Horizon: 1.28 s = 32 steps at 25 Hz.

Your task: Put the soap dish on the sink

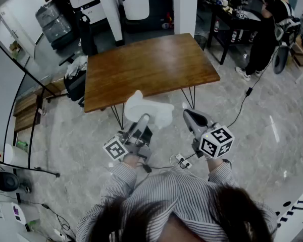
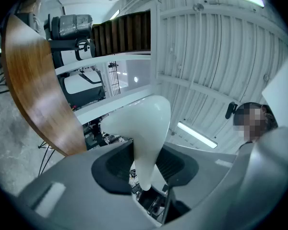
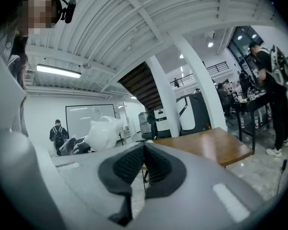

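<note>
A white, curved soap dish [image 1: 150, 110] is held in the air just before the near edge of the wooden table [image 1: 146, 64]. My left gripper [image 1: 141, 124] is shut on its lower edge and points upward. In the left gripper view the soap dish [image 2: 143, 128] rises from between the dark pads [image 2: 116, 164], which press on it from both sides. My right gripper [image 1: 191, 116] hovers beside it on the right, jaws shut with nothing between them. The right gripper view shows the closed pads [image 3: 127, 166], the soap dish [image 3: 103, 131] to the left and the table [image 3: 201, 145] ahead. No sink is in view.
The wooden table stands on thin black legs over a marble floor. A black bag [image 1: 76, 82] sits at the table's left end. A cable and a power strip [image 1: 181, 160] lie near my feet. A person in black [image 1: 265, 34] stands by a dark desk at the back right.
</note>
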Tool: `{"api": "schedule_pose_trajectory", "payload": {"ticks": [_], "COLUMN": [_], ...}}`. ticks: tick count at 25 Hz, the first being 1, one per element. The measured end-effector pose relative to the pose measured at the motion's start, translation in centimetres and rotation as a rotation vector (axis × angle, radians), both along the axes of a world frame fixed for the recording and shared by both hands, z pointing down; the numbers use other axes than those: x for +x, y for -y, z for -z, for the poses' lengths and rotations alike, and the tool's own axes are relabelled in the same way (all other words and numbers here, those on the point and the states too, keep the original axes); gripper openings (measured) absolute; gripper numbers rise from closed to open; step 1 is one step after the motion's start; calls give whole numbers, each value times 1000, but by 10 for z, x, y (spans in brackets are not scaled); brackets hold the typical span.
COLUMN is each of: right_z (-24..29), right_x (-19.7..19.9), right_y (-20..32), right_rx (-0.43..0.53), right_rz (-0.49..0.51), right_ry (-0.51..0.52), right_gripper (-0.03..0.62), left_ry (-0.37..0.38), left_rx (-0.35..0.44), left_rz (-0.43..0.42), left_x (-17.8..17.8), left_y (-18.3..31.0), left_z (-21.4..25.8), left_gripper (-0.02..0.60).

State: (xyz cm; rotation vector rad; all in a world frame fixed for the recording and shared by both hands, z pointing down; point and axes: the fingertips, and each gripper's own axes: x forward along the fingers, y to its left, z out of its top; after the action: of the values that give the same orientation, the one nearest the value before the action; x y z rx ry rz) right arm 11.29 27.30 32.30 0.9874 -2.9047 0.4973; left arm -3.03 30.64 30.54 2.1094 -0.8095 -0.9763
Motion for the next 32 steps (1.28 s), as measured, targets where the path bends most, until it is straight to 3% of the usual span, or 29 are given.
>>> {"api": "schedule_pose_trajectory", "payload": {"ticks": [4, 7, 13, 19, 23, 28, 32], "right_z": [13, 12, 9, -3, -11, -32, -44], "right_x": [-22, -34, -27, -19, -17, -10, -10], "right_y": [30, 31, 28, 26, 17, -6, 17], "right_rx": [37, 33, 7, 4, -11, -36, -58], "right_rz": [-1, 7, 14, 49, 77, 40, 22], "right_ry": [13, 4, 2, -16, -32, -31, -33], "right_gripper": [2, 2, 2, 2, 2, 2, 2], "left_ry": [140, 189, 118, 132, 37, 70, 86], "left_rx": [-15, -12, -38, -47, -55, -70, -76], "left_rz": [29, 14, 36, 102, 100, 93, 80], "left_x": [-8, -7, -8, -14, -9, -7, -9], "left_y": [30, 32, 32, 32, 25, 4, 35], "left_z": [-1, 1, 1, -8, -8, -25, -38], "left_gripper": [133, 134, 133, 134, 133, 133, 134]}}
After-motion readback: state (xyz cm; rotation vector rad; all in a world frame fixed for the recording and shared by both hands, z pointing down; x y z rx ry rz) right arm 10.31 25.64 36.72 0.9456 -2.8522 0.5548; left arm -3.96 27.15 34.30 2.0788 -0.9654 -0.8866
